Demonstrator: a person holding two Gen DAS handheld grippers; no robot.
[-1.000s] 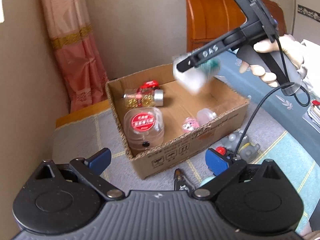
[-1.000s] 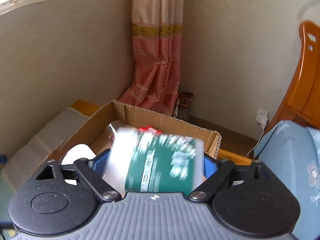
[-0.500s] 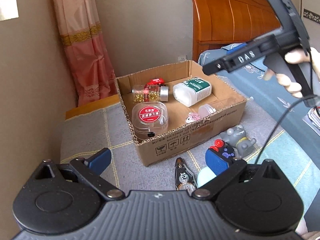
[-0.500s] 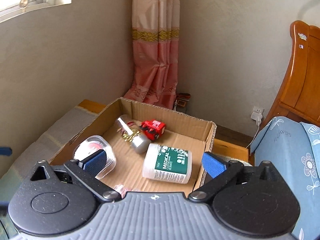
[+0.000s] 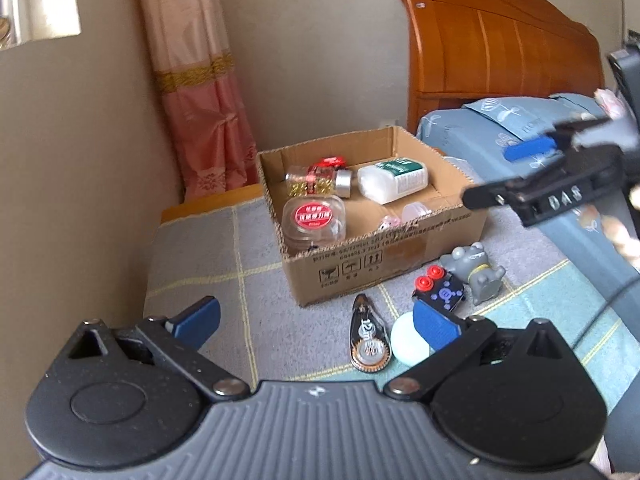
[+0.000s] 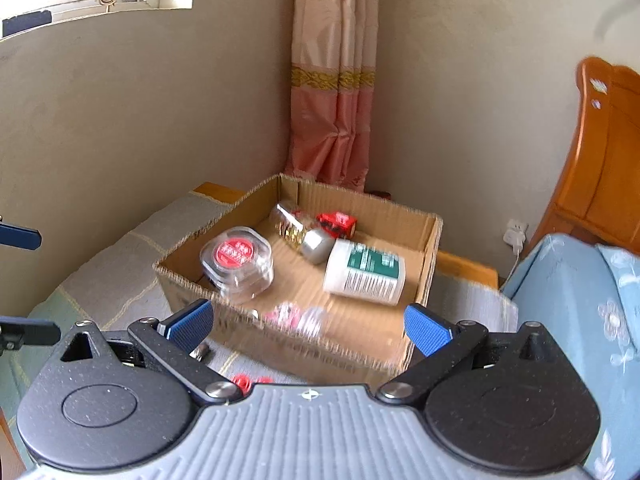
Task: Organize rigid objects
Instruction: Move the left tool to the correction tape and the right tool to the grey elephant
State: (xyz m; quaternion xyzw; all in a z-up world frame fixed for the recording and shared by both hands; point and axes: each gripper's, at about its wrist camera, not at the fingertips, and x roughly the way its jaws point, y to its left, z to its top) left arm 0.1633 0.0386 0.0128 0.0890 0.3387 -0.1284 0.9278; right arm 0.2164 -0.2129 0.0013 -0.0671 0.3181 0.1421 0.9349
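Both my grippers are spread wide, nothing in them: left gripper [image 5: 316,322] low over the mat, right gripper [image 6: 308,326] above the near wall of the cardboard box [image 5: 384,258]. White bottle [image 6: 363,272] lies on its side on the box floor, beside the silver-capped jar [image 6: 304,236] and clear of the walls. Outside the front wall, well spaced on the mat: tape dispenser [image 5: 369,336], red-buttoned toy [image 5: 439,290], grey figurine [image 5: 476,272].
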